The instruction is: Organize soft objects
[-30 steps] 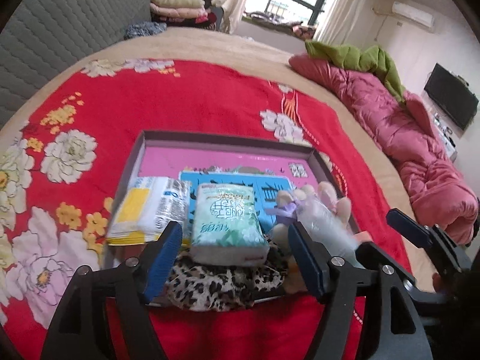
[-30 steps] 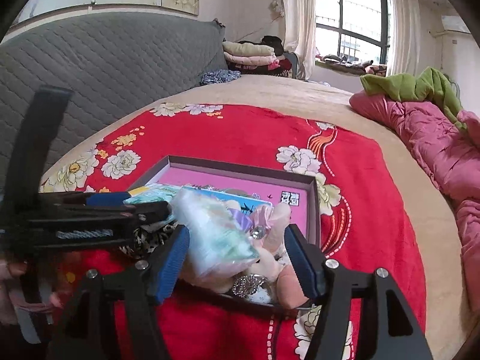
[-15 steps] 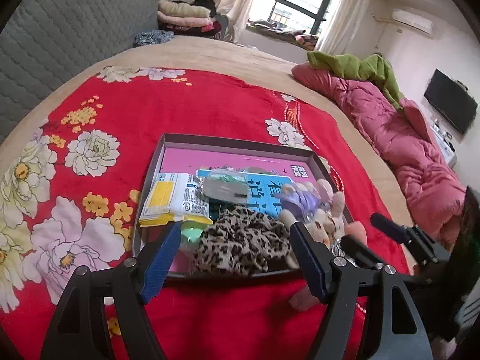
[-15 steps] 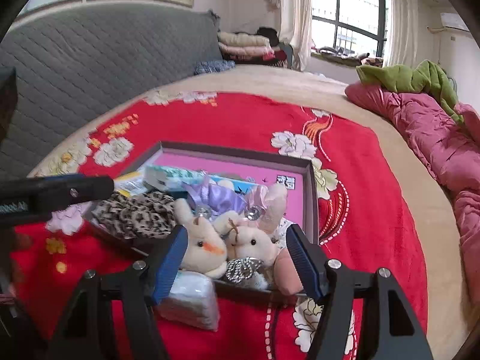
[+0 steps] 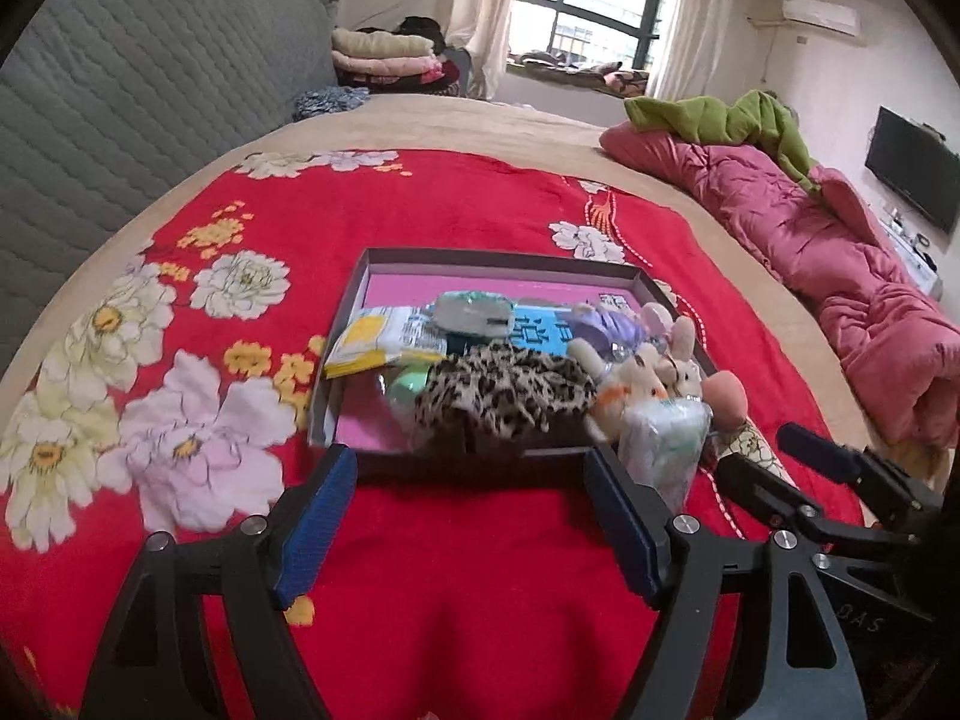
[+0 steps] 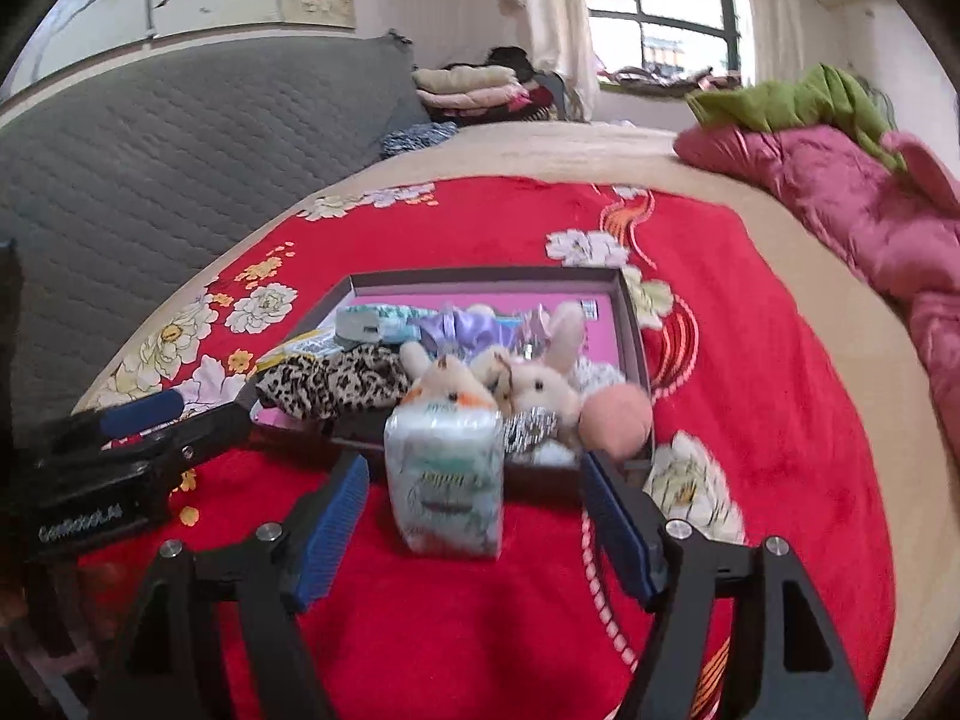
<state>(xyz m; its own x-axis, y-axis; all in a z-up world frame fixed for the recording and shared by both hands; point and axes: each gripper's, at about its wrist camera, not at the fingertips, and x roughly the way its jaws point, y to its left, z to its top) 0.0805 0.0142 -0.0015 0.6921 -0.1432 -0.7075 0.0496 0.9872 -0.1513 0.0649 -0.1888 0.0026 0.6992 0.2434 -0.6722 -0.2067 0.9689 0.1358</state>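
While standing on the red blanket just outside the tray, one tissue pack between the right gripper, jaws opening, pads clear of it. Left to right inside: one leopard cloth, two plush toys, one pink puff. Left gripper spread wide, empty.

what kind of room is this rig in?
Most likely a home bedroom: the work surface is a bed under a red floral blanket with a grey quilted headboard, a rumpled pink duvet along one side, and a wall TV.
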